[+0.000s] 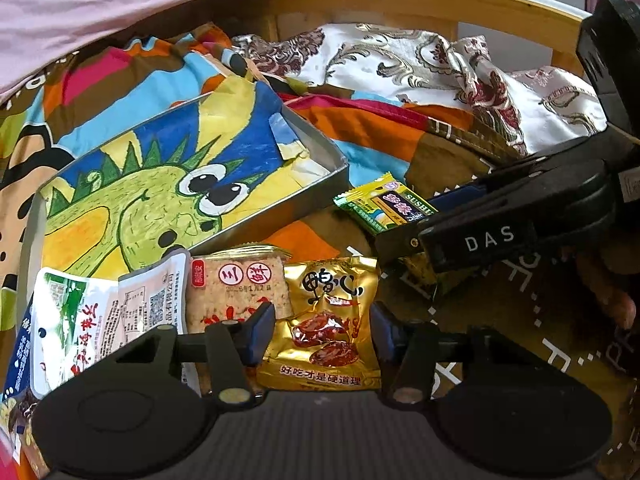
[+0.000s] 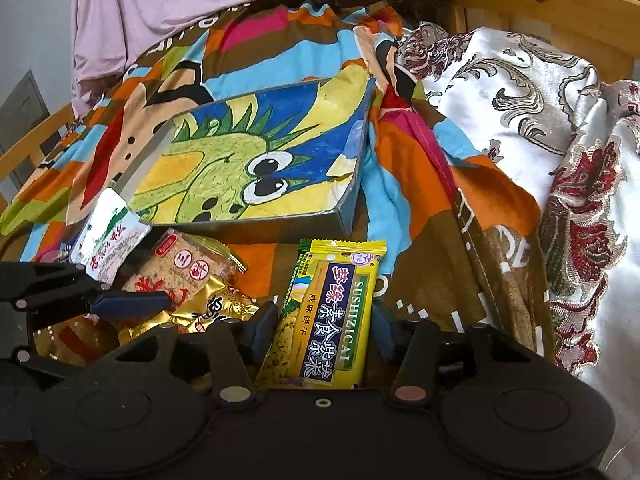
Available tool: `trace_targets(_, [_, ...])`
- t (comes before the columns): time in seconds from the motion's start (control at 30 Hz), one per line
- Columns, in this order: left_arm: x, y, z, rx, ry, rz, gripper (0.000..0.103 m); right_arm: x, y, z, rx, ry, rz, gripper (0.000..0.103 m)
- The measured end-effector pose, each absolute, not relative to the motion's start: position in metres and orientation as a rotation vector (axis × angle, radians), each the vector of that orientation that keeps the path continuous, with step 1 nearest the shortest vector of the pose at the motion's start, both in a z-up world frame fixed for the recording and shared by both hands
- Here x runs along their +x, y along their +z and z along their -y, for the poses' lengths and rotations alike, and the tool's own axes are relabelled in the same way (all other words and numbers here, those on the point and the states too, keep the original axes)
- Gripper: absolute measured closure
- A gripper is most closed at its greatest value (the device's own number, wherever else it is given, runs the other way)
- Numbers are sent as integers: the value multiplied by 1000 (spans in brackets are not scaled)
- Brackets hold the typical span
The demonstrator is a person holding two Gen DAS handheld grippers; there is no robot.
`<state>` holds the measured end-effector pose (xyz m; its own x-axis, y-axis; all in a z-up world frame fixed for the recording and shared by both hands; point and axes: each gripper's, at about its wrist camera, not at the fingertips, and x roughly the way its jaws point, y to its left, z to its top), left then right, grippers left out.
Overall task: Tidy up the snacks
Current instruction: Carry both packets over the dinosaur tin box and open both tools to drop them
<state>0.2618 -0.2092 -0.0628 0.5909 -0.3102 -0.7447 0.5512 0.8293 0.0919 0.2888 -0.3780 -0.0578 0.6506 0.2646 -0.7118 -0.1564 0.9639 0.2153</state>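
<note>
1. My left gripper (image 1: 322, 330) has the gold packet (image 1: 326, 320) between its 2 blue pads (image 1: 260, 332); the pads sit at the packet's edges, but I cannot tell if they press it.
2. My right gripper (image 2: 324, 330) straddles the yellow packet (image 2: 332, 312); its jaws are narrow, and again I cannot tell if the pads are pinching.
3. Both packets lie on the colourful sheet (image 2: 404, 184), just in front of the box (image 2: 256, 160) with the green cartoon creature.
4. The box is shallow and open-topped, with no snacks inside that I can see.
5. A tan packet (image 1: 236, 292) lies touching the gold one on its left; a white packet (image 1: 80, 320) lies left of that.
6. A floral cloth (image 2: 540, 120) is bunched at the right, and a wooden frame (image 1: 400, 0) runs behind.
</note>
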Motion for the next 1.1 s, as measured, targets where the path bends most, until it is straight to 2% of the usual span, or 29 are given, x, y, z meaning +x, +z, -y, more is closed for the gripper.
trace_targets(0.5, [244,-53,198,266,-419,-700,51,286,-52,376,157,248,-775,50])
trace_targets(0.93, [277,-16,185,165,-273,-481,51,300,-26,369,194,190,-410,50])
trace_targets(1.1, [322,-14,176,90,-252,-474,51,331,-34,363,161,169,-386,50])
